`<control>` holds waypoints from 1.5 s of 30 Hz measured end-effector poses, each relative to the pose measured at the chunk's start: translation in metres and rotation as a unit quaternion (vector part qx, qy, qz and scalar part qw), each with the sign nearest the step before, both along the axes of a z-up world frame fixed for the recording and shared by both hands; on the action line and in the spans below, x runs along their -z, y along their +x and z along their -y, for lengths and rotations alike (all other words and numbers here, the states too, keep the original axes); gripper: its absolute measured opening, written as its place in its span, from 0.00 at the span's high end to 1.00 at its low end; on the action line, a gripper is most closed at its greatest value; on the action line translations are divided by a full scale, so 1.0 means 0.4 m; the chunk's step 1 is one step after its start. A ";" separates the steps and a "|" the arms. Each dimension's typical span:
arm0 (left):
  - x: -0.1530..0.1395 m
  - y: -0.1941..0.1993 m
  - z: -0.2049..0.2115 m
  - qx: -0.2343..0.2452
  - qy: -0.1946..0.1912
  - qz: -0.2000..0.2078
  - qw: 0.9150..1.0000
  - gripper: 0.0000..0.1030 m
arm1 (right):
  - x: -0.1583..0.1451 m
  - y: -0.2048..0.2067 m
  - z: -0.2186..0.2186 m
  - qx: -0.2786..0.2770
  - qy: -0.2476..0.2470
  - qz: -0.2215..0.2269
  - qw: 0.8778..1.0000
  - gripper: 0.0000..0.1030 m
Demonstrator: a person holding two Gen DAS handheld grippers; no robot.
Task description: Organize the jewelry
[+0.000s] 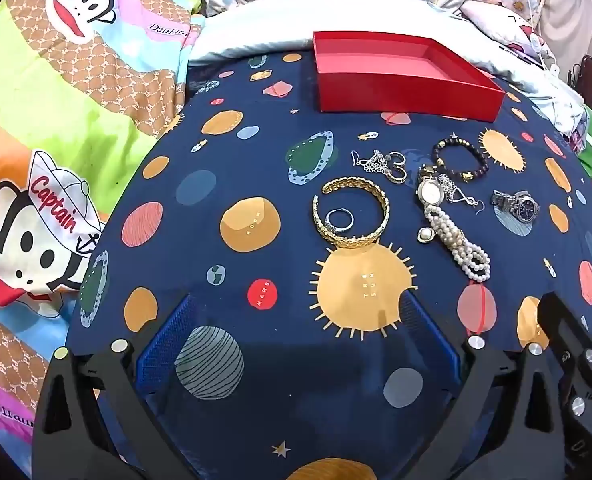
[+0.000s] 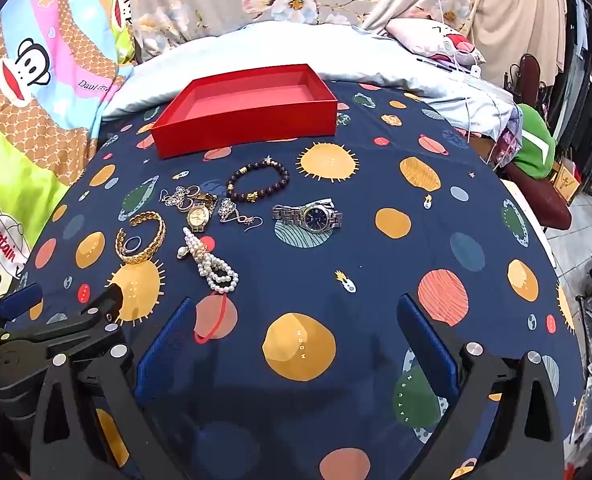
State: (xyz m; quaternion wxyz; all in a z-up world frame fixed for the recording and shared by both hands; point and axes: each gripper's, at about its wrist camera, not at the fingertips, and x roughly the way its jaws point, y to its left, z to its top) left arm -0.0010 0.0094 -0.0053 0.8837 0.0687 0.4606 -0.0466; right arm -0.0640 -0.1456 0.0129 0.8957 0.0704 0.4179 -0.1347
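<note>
An empty red box (image 1: 404,92) (image 2: 251,128) sits at the far side of the navy planet-print cloth (image 1: 255,160). In front of it lies the jewelry: a gold cuff bracelet (image 1: 352,212) (image 2: 141,238) with a silver ring (image 1: 339,220) inside it, silver earrings (image 1: 380,164), a dark bead bracelet (image 1: 460,158) (image 2: 257,180), a gold watch (image 1: 430,190) (image 2: 197,216), a pearl bracelet (image 1: 460,246) (image 2: 211,264) and a steel watch (image 1: 516,204) (image 2: 308,216). My left gripper (image 1: 296,328) is open above bare cloth, short of the cuff. My right gripper (image 2: 296,328) is open too, nearer than the steel watch.
Cartoon-print bedding (image 1: 55,120) lies to the left and a white pillow (image 2: 255,56) behind the box. The right gripper's body (image 1: 568,352) shows at the left view's right edge. A green item (image 2: 532,148) and clothes hang at the right.
</note>
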 end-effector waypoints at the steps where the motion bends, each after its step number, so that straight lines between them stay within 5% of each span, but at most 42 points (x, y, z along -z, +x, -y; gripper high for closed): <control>1: 0.001 0.001 0.000 0.000 0.000 -0.001 1.000 0.05 | 0.000 0.000 0.002 0.000 0.000 0.000 1.000 0.05; 45: 0.008 0.004 -0.006 -0.007 0.002 -0.005 1.000 0.05 | 0.003 0.001 -0.009 -0.002 -0.001 -0.003 1.000 0.05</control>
